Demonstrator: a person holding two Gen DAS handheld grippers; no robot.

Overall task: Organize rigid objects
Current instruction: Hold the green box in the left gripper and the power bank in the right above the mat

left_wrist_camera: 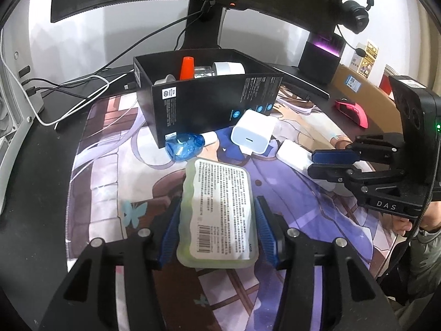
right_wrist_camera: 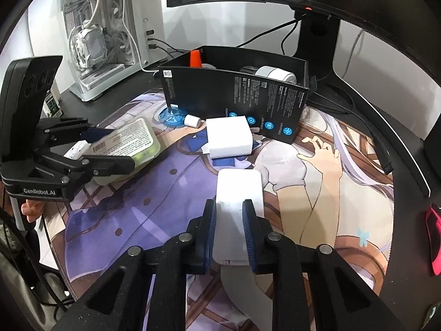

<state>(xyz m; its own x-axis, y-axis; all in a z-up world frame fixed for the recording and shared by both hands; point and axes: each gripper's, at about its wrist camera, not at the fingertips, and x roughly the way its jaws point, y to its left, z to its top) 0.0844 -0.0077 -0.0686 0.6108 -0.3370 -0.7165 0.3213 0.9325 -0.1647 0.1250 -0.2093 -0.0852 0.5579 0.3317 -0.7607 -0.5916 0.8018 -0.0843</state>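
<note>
My left gripper is shut on a pale green case with a printed label, its blue pads pressing both long sides just above the desk mat. In the right wrist view the same case sits between the left gripper's fingers. My right gripper is shut on a flat white box that lies on the mat; from the left wrist view this gripper grips the box at its near end. An open black box behind holds an orange cap and a white-lidded jar.
A white charger and a blue translucent bottle lie on the mat against the black box's front wall. A pink mouse sits at the right. A monitor stand, cables and a white PC case line the back.
</note>
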